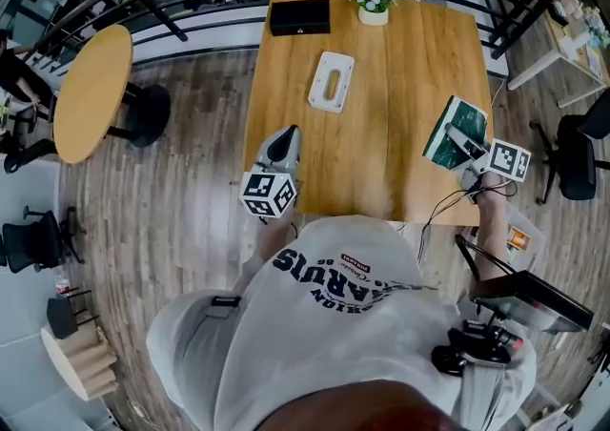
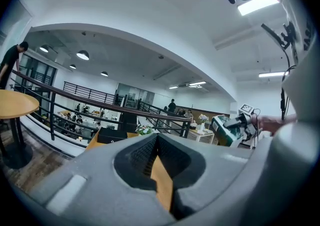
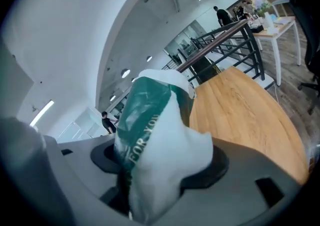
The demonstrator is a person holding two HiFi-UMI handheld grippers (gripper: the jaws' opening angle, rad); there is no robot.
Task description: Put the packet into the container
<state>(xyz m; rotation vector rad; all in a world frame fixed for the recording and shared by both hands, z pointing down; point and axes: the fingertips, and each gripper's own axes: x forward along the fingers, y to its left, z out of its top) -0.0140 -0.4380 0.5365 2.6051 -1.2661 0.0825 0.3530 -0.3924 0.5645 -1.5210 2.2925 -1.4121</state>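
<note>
**A:** How far along is this?

**B:** Early to middle, I'd judge. The packet (image 1: 467,117) is picked up but not delivered. The right hand-held gripper (image 1: 459,141) has its jaws closed on it. The right gripper view shows the green-and-white wrapper bunched between the pads and sticking out past them.

**A:** Where is that in the frame?

**B:** At the right edge of the counter (image 1: 400,57) in the head view, about halfway down. It looks held clear of the wood rather than resting on it.

**A:** And the container?

**B:** Probably the white container (image 1: 331,82), upper middle of the counter and well apart from the packet. It has an oval recess in its top, and I see nothing in it. A closed black box (image 1: 299,16) sits at the far edge beside a small flower pot (image 1: 374,2). I can't tell what the box holds.

**A:** The other hand?

**B:** The left hand-held gripper (image 1: 285,139) is at the lower left of the counter. Its jaws are drawn together at the tips with nothing between them.

**A:** So what's left?

**B:** Carry the packet across to the container, lower it in, then let go.
</note>
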